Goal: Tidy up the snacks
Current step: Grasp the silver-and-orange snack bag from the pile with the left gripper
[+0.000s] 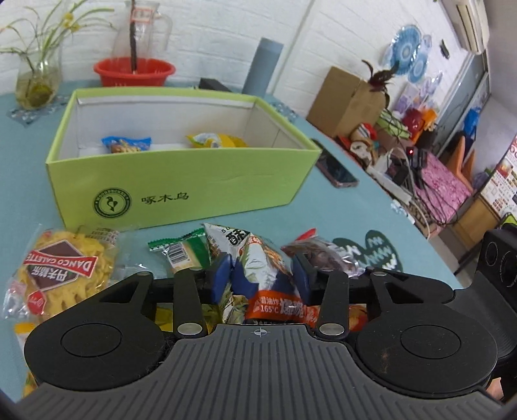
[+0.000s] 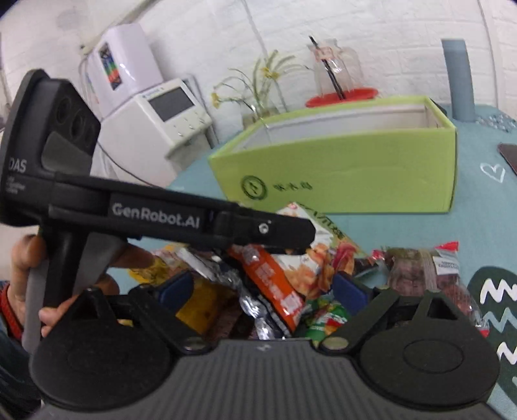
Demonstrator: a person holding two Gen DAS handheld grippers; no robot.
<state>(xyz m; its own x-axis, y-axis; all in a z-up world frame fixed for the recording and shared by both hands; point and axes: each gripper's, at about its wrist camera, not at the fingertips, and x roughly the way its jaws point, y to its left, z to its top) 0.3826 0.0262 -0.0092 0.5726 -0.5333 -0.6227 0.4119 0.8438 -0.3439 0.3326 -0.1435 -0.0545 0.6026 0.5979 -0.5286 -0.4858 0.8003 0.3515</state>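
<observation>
My left gripper (image 1: 263, 273) is shut on a white-and-orange snack bag (image 1: 258, 258), its blue pads pressing both sides, just above the snack pile. The same bag (image 2: 290, 258) and the left gripper (image 2: 284, 240) show in the right wrist view. My right gripper (image 2: 261, 286) is open above the pile, empty, its blue pads wide apart. A green box (image 1: 181, 181) stands behind the pile and holds a blue packet (image 1: 127, 143) and a yellow packet (image 1: 215, 140). A yellow Danco Galette pack (image 1: 61, 271) lies at the left; a green wafer packet (image 1: 181, 252) and a dark red packet (image 1: 323, 253) lie beside the held bag.
A phone (image 1: 336, 171) lies on the teal table right of the box. A red basin (image 1: 134, 71), a glass jug (image 1: 142, 29), a plant vase (image 1: 35, 80) and a grey tube (image 1: 261, 64) stand behind the box. A dark green mat (image 2: 497, 316) lies at the right.
</observation>
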